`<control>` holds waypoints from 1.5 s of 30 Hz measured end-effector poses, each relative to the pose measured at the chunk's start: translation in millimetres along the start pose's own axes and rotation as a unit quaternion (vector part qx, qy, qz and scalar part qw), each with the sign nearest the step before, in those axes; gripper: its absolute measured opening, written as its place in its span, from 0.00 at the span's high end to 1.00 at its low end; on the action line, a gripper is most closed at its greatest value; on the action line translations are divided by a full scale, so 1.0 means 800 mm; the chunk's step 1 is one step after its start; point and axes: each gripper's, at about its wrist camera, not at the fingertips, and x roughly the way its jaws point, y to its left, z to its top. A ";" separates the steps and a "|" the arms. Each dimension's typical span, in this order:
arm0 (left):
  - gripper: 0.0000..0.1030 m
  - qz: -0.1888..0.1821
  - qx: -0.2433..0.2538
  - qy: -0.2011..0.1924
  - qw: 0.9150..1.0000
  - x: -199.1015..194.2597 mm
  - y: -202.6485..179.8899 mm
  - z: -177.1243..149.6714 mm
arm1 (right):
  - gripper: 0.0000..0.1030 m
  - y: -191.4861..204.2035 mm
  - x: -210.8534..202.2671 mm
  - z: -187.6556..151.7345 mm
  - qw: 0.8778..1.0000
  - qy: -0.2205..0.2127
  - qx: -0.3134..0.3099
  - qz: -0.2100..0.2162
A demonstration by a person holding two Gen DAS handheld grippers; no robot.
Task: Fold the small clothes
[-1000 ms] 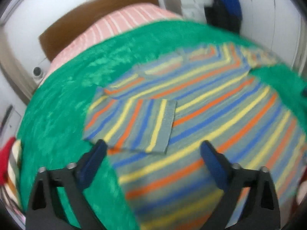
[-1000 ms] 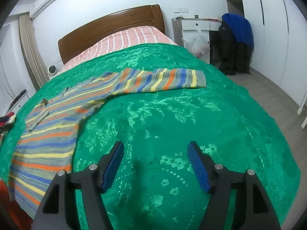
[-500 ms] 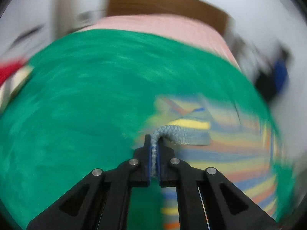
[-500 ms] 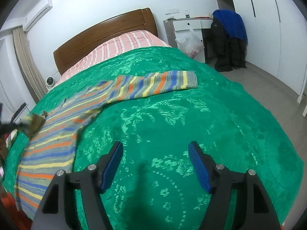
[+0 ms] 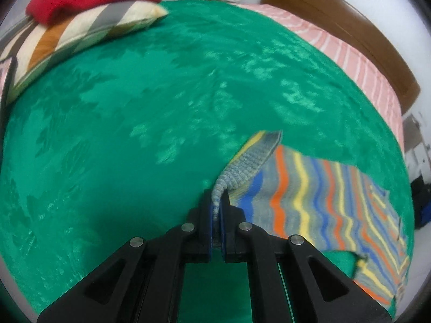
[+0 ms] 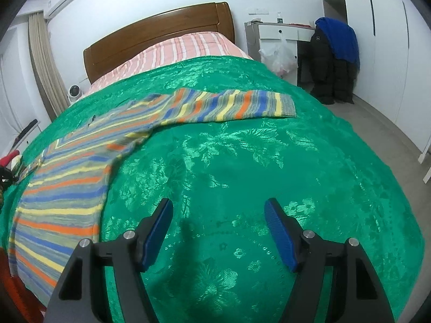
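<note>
A striped knit sweater (image 6: pixel 67 172) in blue, orange, yellow and grey lies on the green bedspread (image 6: pixel 242 161). One sleeve stretches out to the right with its cuff (image 6: pixel 287 105) flat. My left gripper (image 5: pixel 216 210) is shut on the grey cuff of the other sleeve (image 5: pixel 242 167) and holds it lifted off the bedspread (image 5: pixel 121 134), with the sleeve (image 5: pixel 309 202) trailing to the right. My right gripper (image 6: pixel 218 228) is open and empty above bare bedspread, to the right of the sweater's body.
A striped cushion (image 5: pixel 75 35) with a red garment (image 5: pixel 80 0) on it lies at the far left edge of the bed. A wooden headboard (image 6: pixel 159 35) and pink striped bedding (image 6: pixel 183 51) are behind. A desk with dark jackets (image 6: pixel 331 62) stands at the right.
My left gripper was open over the folded sleeve, then shut on its cuff and swung it out to the left. My right gripper has stayed open and moved little.
</note>
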 end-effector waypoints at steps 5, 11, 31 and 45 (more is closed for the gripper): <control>0.95 0.022 -0.027 -0.011 0.999 -0.003 0.030 -0.004 | 0.32 0.000 0.006 -0.001 1.000 0.006 0.000 -0.004; 0.71 0.037 -0.028 -0.028 0.999 -0.049 0.060 -0.020 | 0.32 -0.001 0.007 0.001 1.000 0.005 0.001 -0.002; 0.03 -0.060 0.189 -0.050 0.979 -0.073 -0.032 -0.196 | 0.31 0.014 -0.010 0.003 0.998 -0.033 -0.027 -0.048; 0.00 -0.027 0.215 -0.049 0.975 -0.067 -0.043 -0.204 | 0.28 0.004 0.003 0.001 0.999 -0.014 -0.011 -0.051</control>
